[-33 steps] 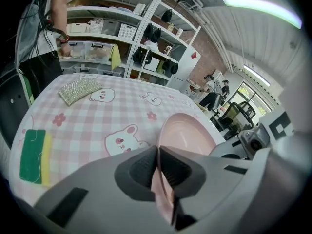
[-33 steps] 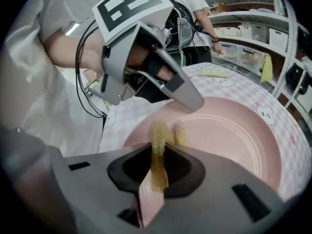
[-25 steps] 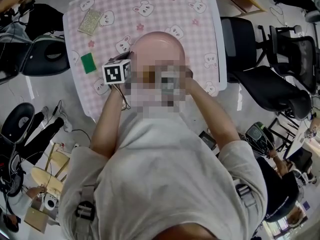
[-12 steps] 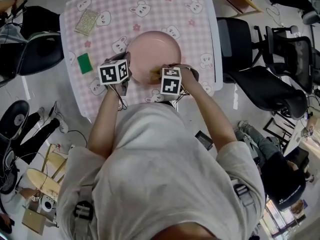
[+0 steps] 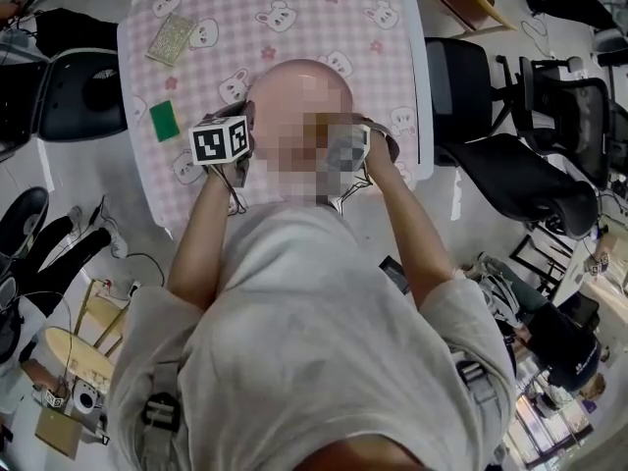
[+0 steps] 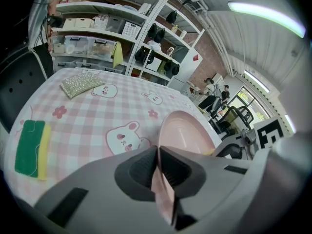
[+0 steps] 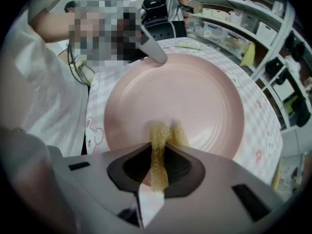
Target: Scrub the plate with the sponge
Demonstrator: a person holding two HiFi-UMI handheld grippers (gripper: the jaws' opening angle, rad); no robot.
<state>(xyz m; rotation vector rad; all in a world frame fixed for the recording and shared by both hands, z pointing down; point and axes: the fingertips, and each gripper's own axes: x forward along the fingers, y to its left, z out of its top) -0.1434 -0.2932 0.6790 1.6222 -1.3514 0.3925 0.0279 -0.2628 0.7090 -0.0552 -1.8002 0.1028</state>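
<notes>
A pink plate [image 7: 195,96] lies on the pink checked tablecloth [image 5: 324,18], near the table's front edge. My left gripper [image 6: 157,152] is shut on the plate's near rim [image 6: 163,194], and the plate [image 6: 187,130] stretches away beyond the jaws. My right gripper [image 7: 158,150] is shut on a yellow sponge [image 7: 165,133], which is pressed onto the plate's near part. In the head view the plate [image 5: 294,81] shows between the two grippers, the left gripper [image 5: 245,130] at its left rim. A mosaic patch hides most of the right gripper there.
A green and yellow sponge [image 6: 30,147] and a silvery scouring cloth [image 6: 82,84] lie on the table to the left. Black office chairs stand right [image 5: 510,116] and left [image 5: 83,96] of the table. Shelving with boxes [image 6: 97,28] lines the far wall.
The right gripper has shifted the sponge a little across the plate. The left gripper keeps its hold on the rim, and the plate stays put.
</notes>
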